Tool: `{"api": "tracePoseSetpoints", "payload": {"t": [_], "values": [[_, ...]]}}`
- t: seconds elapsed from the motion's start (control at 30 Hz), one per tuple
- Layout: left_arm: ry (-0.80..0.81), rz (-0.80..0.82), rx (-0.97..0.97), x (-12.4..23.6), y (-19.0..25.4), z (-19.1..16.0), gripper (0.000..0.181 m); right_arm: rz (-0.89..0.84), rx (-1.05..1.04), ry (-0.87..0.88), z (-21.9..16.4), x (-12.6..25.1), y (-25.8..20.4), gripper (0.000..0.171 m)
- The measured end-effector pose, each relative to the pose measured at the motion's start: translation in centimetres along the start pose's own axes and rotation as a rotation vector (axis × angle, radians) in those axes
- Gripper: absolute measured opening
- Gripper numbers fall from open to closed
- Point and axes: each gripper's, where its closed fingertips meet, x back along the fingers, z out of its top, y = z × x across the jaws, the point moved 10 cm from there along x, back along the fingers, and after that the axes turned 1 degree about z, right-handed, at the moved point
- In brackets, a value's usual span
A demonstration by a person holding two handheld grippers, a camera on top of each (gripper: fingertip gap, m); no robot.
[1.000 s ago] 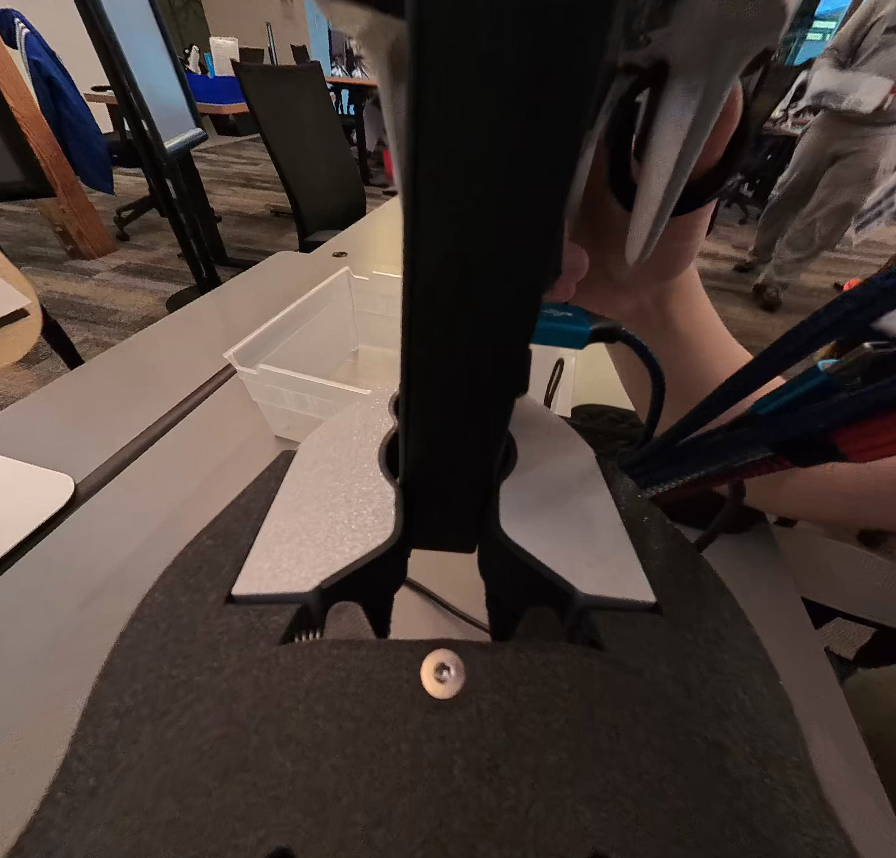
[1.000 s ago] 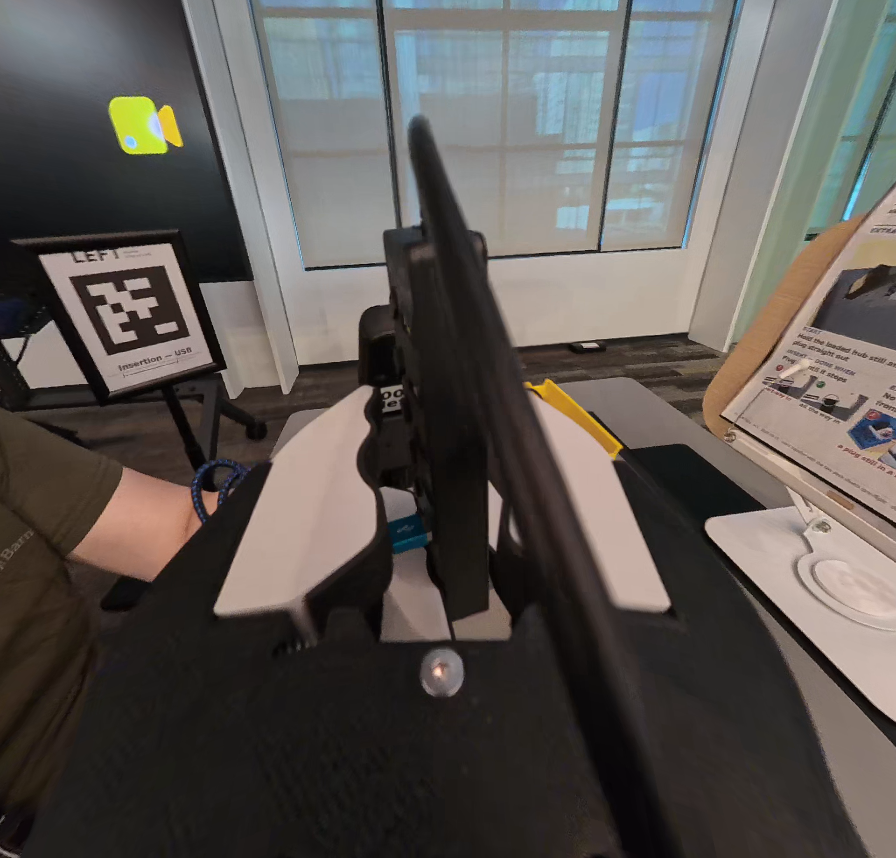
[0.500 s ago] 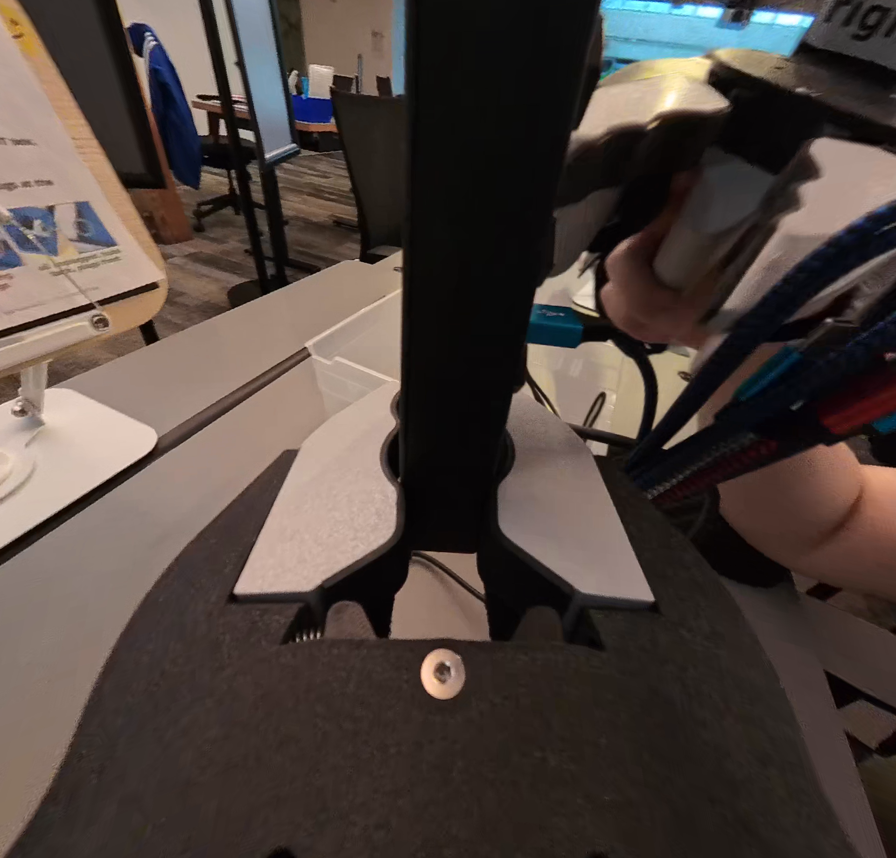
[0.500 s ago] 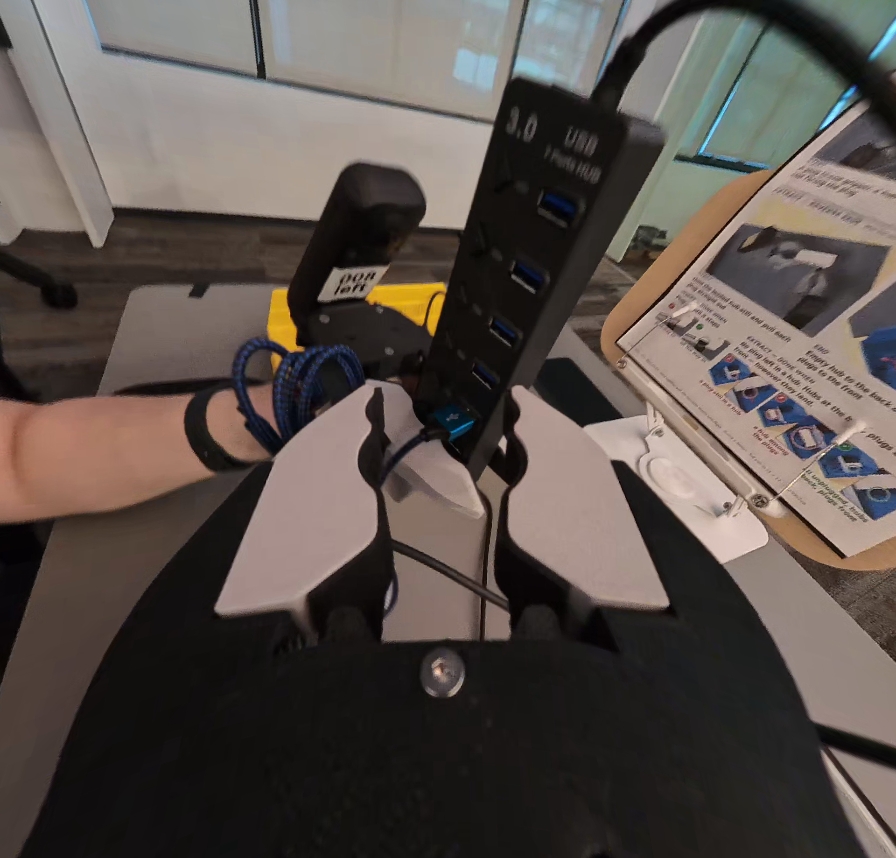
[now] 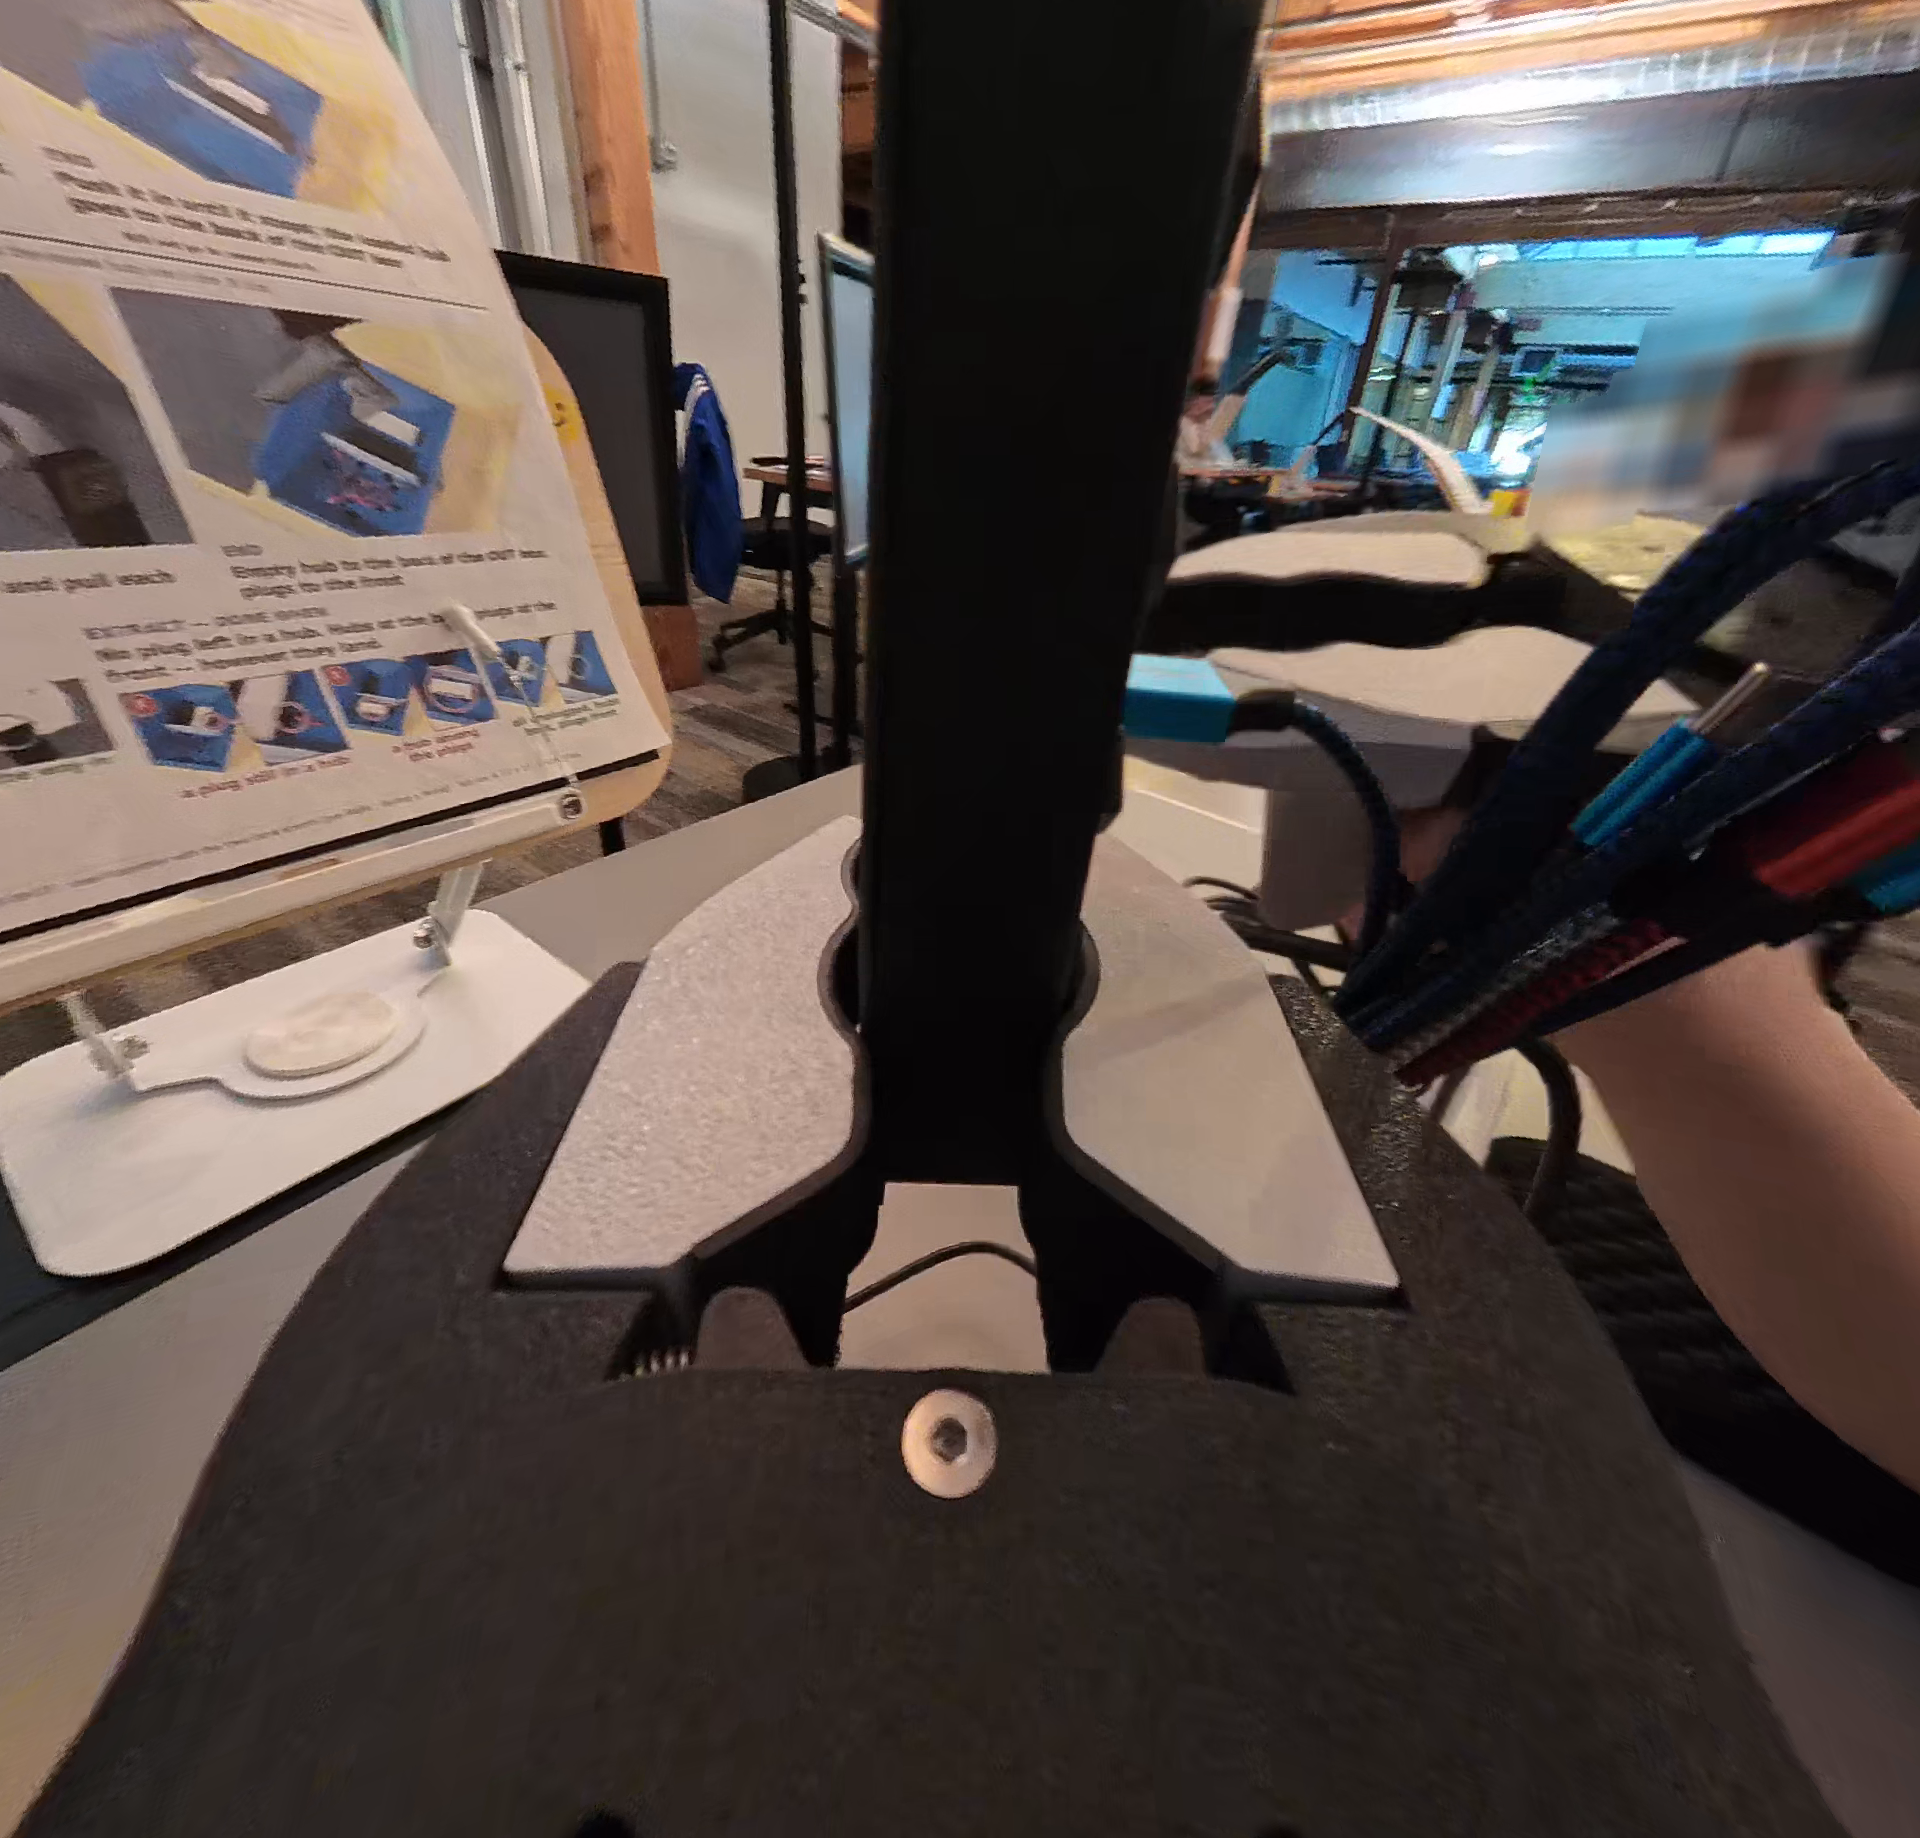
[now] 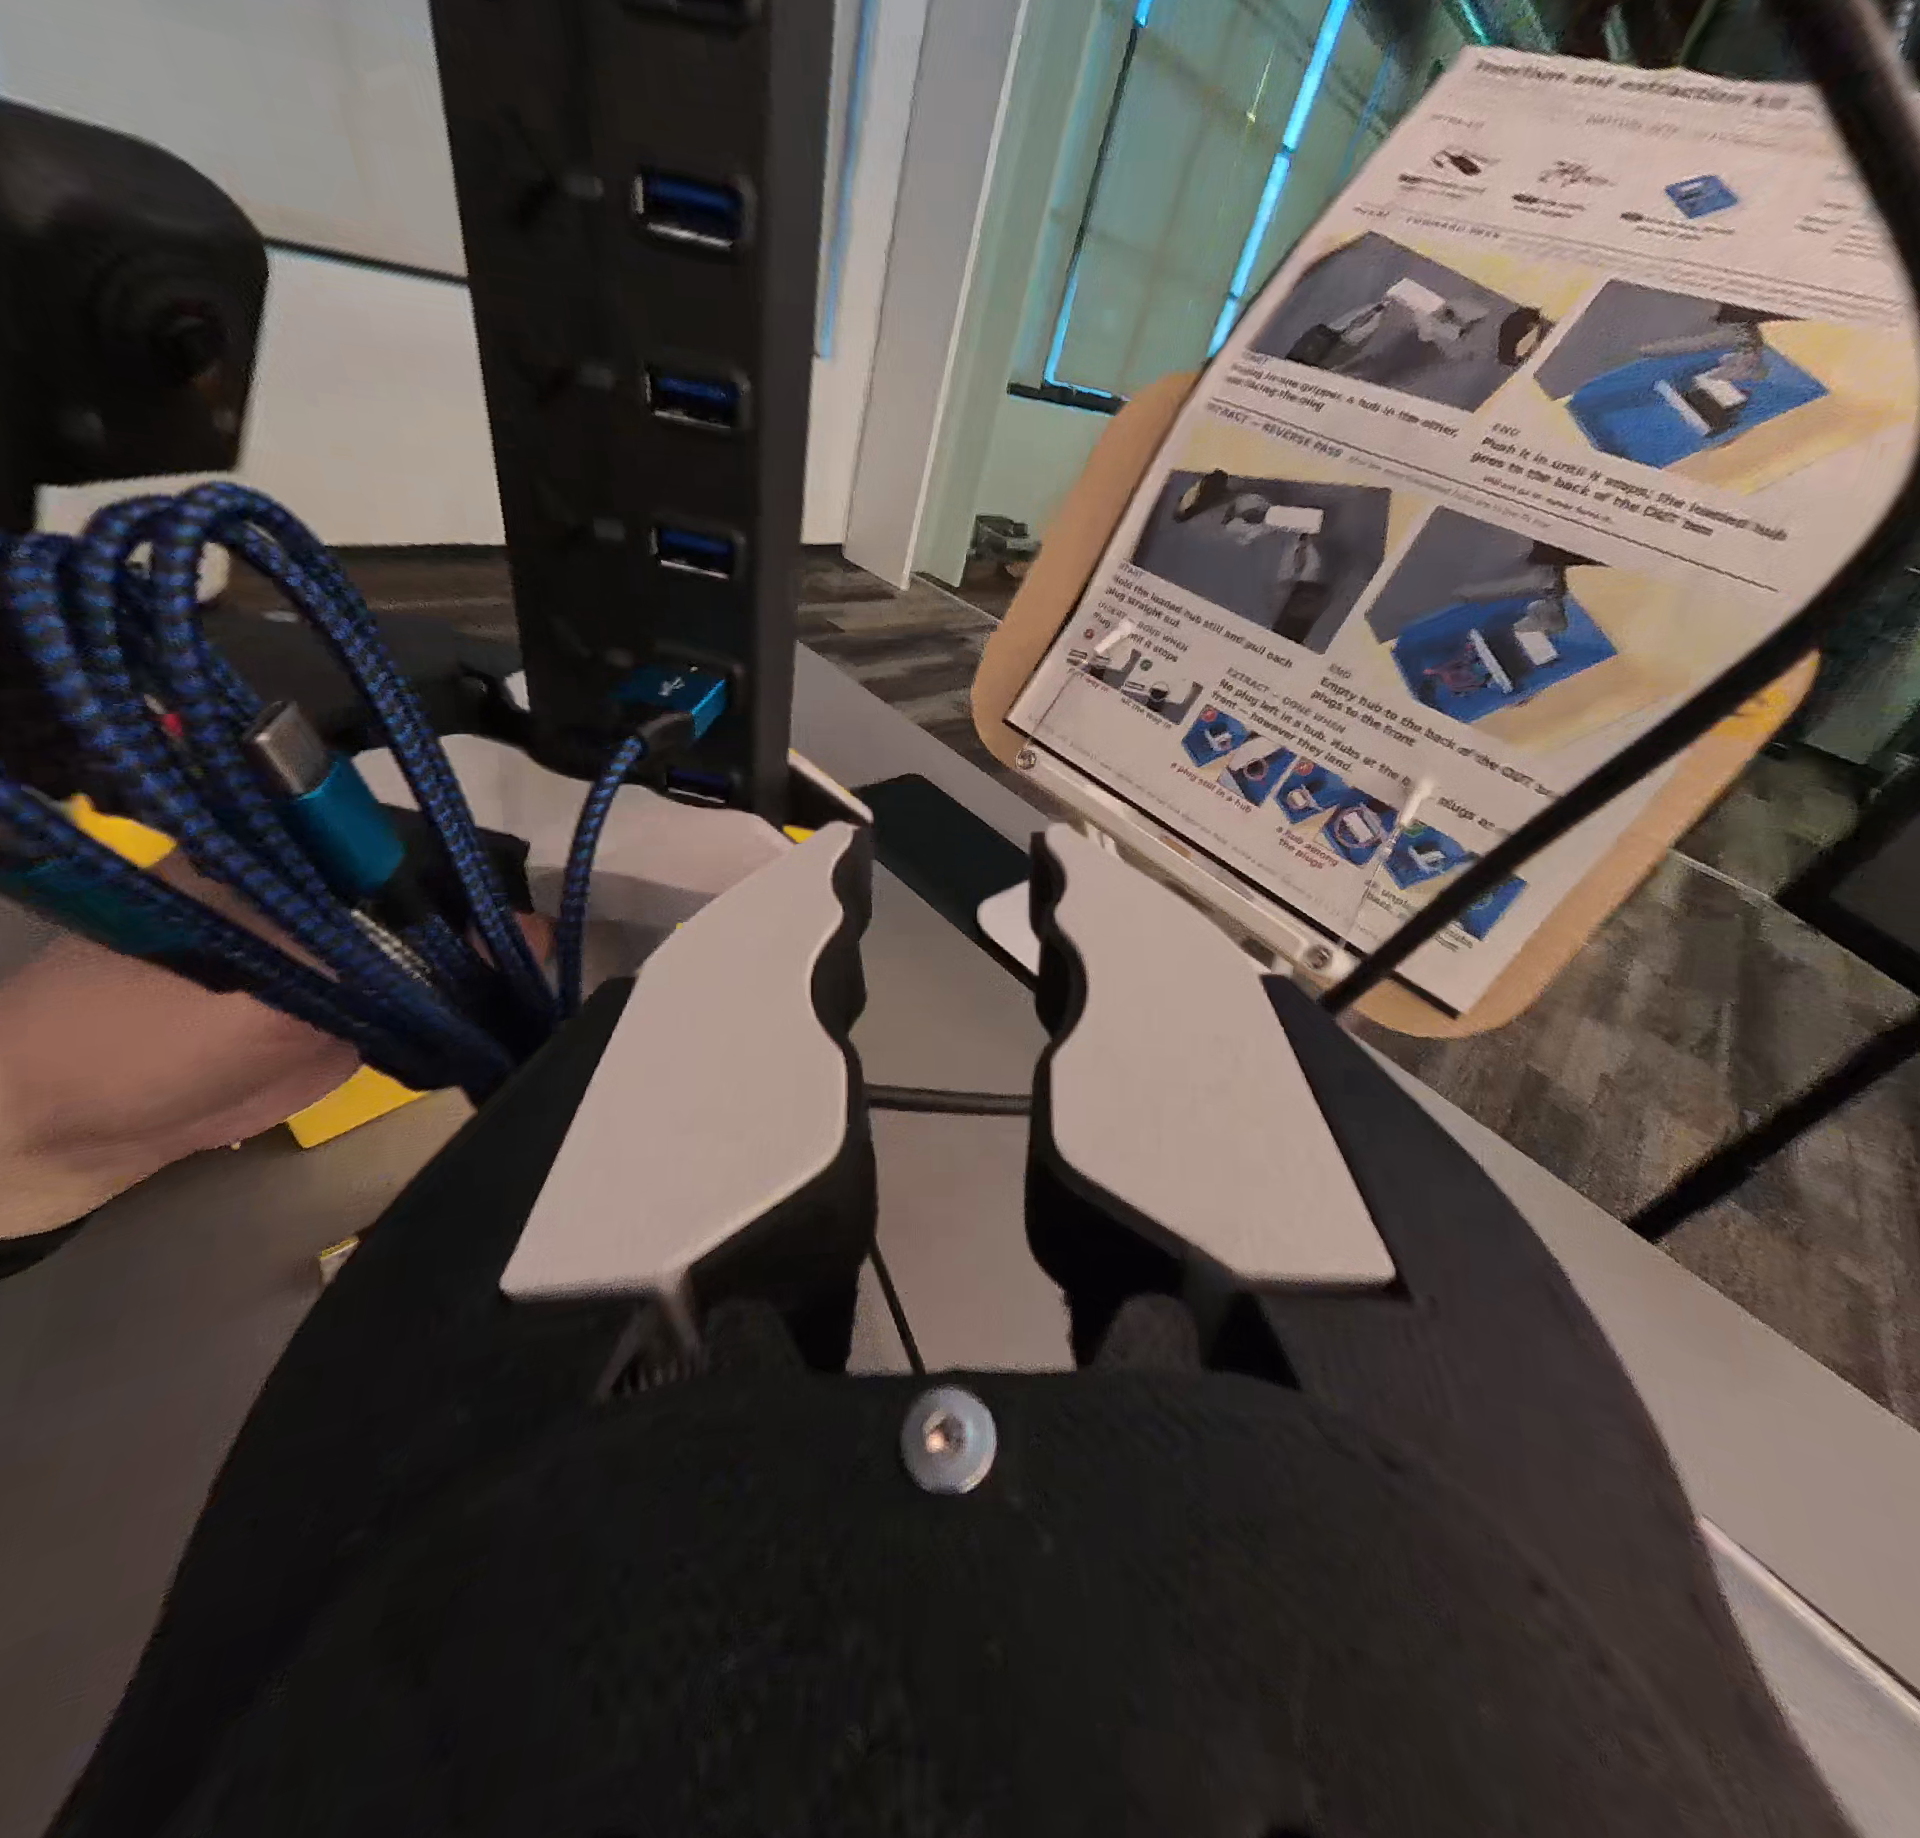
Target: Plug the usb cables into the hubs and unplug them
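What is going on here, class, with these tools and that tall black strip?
A person works two tools. The left hand-held gripper is shut on the upright black multi-port USB hub. One blue braided USB cable's plug sits in a lower port. The right hand-held gripper is open, empty, facing the hub.

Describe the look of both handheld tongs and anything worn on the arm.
Left tongs and right tongs match: wide matte black textured bodies, a silver hex screw at centre, two pale grey flat fingers with wavy black inner edges. Braided blue-and-black cables with teal plugs loop around the bare forearm.
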Motion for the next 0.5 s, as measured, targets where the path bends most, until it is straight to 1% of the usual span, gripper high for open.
{"api": "tracePoseSetpoints", "payload": {"t": [0.03,0.1,0.13,0.2,0.27,0.4,0.5], "values": [[-0.008,0.031,-0.015,0.1,-0.2,0.0,0.028,-0.034,0.007,-0.013,0.2,0.1,-0.2,0.03],[-0.026,0.083,-0.037,0.1,-0.4,-0.1,0.028,-0.097,0.004,0.033,1.0,1.0,-0.3,0.028],[-0.027,0.101,-0.037,0.1,-0.5,-0.2,0.028,-0.103,-0.023,0.073,1.4,1.6,-0.4,0.027],[-0.025,0.127,-0.029,-0.1,-0.5,-0.6,0.028,-0.04,-0.115,0.128,1.8,1.9,-0.9,0.028],[-0.025,0.159,-0.043,-0.4,-0.5,-1.1,0.028,0.018,-0.169,0.096,1.4,1.2,-1.5,0.032],[-0.033,0.173,-0.046,-1.1,-0.1,-2.0,0.027,0.069,-0.204,0.033,0.1,-0.5,-2.2,0.037],[-0.022,0.175,-0.038,-1.3,0.1,-2.3,0.027,0.039,-0.187,0.006,-0.3,-0.9,-2.4,0.036]]}}
